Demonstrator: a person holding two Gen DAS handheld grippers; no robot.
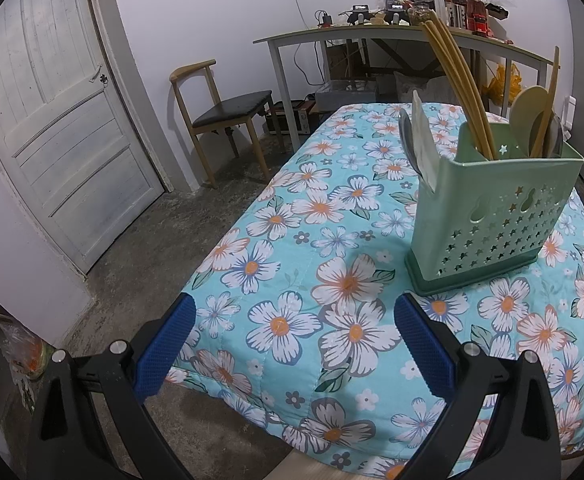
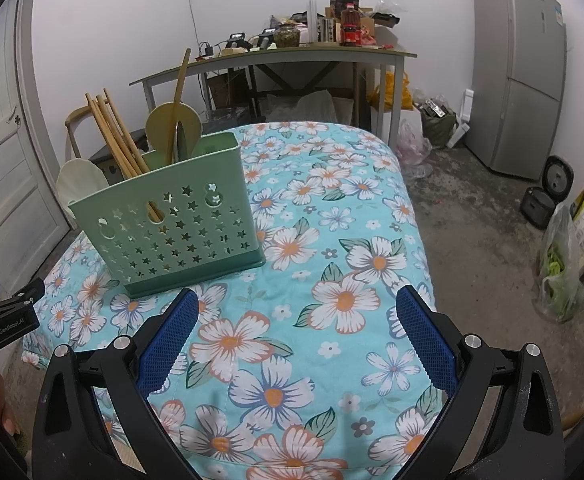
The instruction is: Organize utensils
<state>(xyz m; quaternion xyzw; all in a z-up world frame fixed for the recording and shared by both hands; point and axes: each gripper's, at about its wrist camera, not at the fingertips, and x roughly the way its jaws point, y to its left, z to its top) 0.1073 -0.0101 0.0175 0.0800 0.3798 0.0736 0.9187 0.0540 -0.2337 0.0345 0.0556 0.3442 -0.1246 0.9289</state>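
Both grippers, left and right, gape wide, empty. Grip the chopsticks mid-shaft; they are light, stiff and probably slippery in the green utensil caddy.

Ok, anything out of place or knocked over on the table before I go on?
Nothing stands out. The green holder stands upright on the floral cloth, with the chopsticks and spoons inside it. No utensil lies loose.

We see the utensil holder standing on the desk, chopsticks and spoons in it, a chair behind on the left
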